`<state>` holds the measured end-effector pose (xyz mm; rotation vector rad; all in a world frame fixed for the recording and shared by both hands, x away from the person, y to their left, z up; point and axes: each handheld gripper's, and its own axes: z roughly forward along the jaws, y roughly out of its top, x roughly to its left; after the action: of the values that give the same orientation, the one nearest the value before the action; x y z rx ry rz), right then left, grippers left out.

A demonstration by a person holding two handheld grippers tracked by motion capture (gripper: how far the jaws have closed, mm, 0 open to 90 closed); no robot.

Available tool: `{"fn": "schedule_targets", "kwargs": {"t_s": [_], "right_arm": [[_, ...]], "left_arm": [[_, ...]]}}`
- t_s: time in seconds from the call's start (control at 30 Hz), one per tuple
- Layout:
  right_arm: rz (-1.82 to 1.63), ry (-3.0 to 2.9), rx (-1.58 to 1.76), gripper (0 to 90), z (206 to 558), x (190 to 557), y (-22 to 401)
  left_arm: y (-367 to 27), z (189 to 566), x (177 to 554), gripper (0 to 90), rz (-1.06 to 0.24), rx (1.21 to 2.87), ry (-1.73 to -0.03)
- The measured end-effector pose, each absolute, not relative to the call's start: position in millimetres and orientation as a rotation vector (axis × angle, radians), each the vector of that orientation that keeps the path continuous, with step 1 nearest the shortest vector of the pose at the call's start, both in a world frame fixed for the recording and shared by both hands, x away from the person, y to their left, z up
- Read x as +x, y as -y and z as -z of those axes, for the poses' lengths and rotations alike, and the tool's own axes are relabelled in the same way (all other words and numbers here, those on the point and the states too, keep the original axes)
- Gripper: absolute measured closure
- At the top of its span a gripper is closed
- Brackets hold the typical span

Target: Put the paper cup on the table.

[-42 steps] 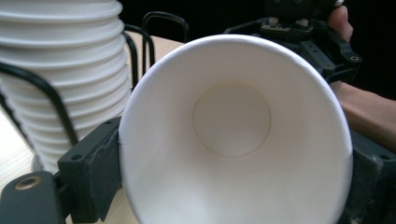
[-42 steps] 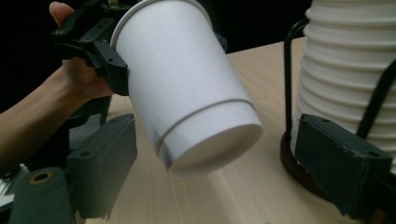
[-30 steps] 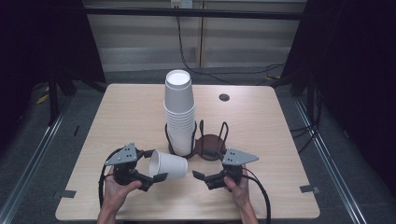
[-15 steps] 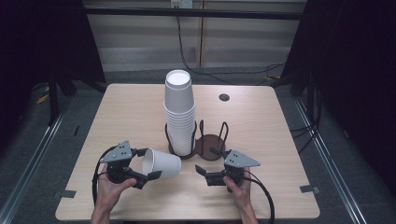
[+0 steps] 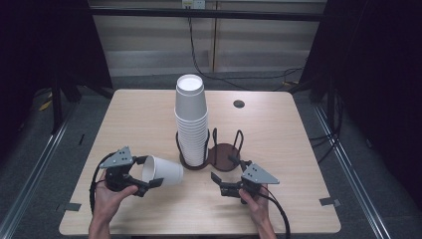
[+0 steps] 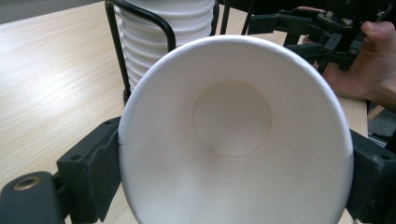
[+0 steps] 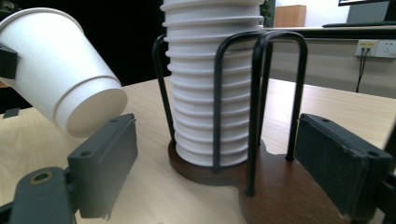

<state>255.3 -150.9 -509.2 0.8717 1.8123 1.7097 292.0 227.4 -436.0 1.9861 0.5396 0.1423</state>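
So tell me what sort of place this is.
Probably a lab recording bench: a bare pale wooden table ringed by dark curtains, cables on the grey floor, and white wall sockets.

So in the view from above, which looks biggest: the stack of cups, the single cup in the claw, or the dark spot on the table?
Largest to smallest in the high view:
1. stack of cups
2. single cup, held by the left claw
3. dark spot, smallest, though it lies farther from the camera.

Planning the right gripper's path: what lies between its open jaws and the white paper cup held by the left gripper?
Bare light wooden tabletop, seen from the high view; the right gripper and the white paper cup stand apart.
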Motion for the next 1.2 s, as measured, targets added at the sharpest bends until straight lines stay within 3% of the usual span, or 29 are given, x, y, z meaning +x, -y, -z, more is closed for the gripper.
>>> {"fn": "schedule_targets", "kwargs": {"t_s": [0.33,0.63,0.97,1.2], "right_arm": [[-1.725,-1.745,0.803,13.1,511.4,247.0,151.7],[-1.725,-1.758,0.786,13.4,511.2,247.0,151.0],[-1.728,-1.723,0.805,13.8,512.0,245.8,152.1],[-1.724,-1.715,0.811,14.6,512.0,245.7,152.4]], "left_arm": [[-244.4,419.7,301.8,9.7,-0.230,2.074,-0.644],[-251.6,403.7,321.4,9.5,-0.234,2.045,-0.712],[-248.0,391.0,344.1,9.4,-0.283,2.174,-0.763],[-250.2,392.7,359.1,9.3,-0.213,2.156,-0.761]]}}
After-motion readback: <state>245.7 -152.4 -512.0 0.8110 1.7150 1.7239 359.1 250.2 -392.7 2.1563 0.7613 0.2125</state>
